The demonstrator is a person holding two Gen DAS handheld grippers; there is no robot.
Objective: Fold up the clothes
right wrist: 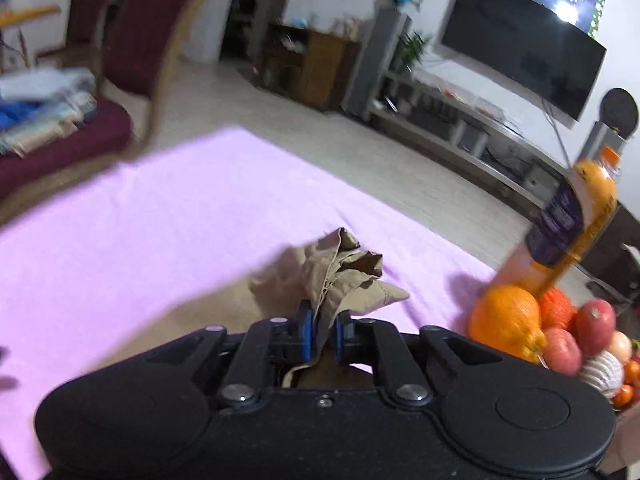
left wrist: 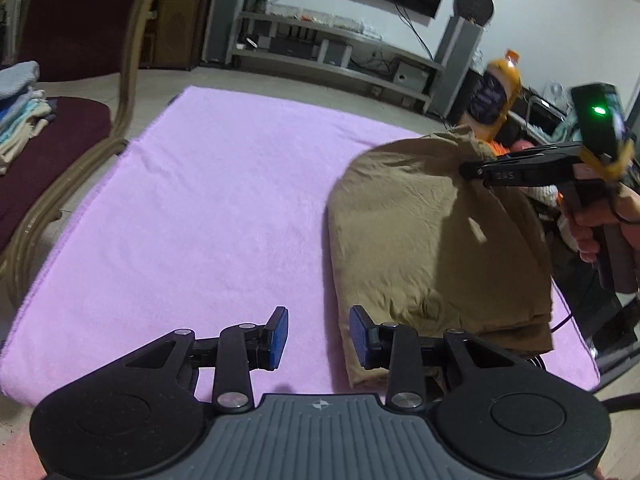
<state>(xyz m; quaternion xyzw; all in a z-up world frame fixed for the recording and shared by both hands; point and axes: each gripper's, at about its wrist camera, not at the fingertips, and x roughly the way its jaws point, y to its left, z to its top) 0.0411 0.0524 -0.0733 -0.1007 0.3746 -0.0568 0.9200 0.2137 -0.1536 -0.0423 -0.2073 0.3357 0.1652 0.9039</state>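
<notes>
A tan garment (left wrist: 420, 232) lies folded on the right part of a pink blanket (left wrist: 200, 200). My left gripper (left wrist: 318, 334) hovers open over the blanket at the garment's near left edge, with nothing between its blue pads. My right gripper (left wrist: 466, 170), held by a hand (left wrist: 592, 224), lifts the garment's far right corner off the blanket. In the right wrist view, bunched tan cloth (right wrist: 344, 276) is pinched between the blue pads of the right gripper (right wrist: 323, 334) and sticks out beyond them above the pink blanket (right wrist: 160, 220).
A chair with a maroon cushion holds a stack of folded clothes (left wrist: 20, 120) at the left. An orange bottle (right wrist: 572, 220) and a pile of fruit (right wrist: 540, 332) stand at the blanket's right edge. A TV shelf (left wrist: 340, 52) lines the far wall.
</notes>
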